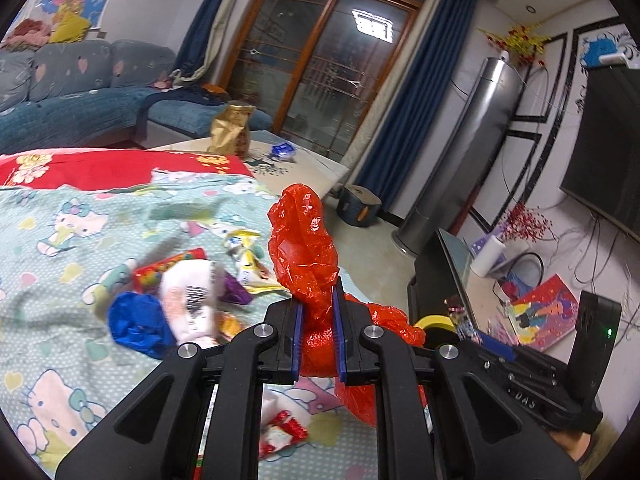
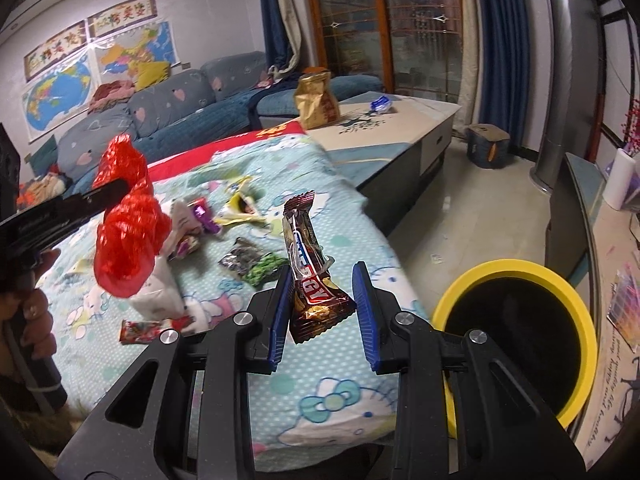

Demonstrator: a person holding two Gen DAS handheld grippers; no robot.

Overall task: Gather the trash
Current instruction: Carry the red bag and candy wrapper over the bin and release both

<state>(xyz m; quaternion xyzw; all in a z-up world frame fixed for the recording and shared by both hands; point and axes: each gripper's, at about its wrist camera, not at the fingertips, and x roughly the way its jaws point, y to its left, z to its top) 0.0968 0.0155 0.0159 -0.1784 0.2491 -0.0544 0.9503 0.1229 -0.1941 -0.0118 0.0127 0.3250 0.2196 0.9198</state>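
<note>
My left gripper (image 1: 317,308) is shut on a red plastic bag (image 1: 304,232) and holds it up above the Hello Kitty sheet (image 1: 60,216); the bag also shows in the right wrist view (image 2: 128,224). My right gripper (image 2: 322,288) stands open, with a brown snack wrapper (image 2: 310,264) between its blue pads, touching only the left pad (image 2: 282,304). A yellow-rimmed bin (image 2: 516,336) stands right of the bed. Several wrappers (image 2: 248,260) and a blue bag (image 1: 136,324) lie on the sheet.
A low table (image 2: 400,120) beyond the bed carries a gold bag (image 2: 316,100). A sofa (image 1: 80,100) is at the back left. A TV stand (image 1: 448,276) and a silver standing unit (image 1: 460,152) are on the right. Tiled floor lies between.
</note>
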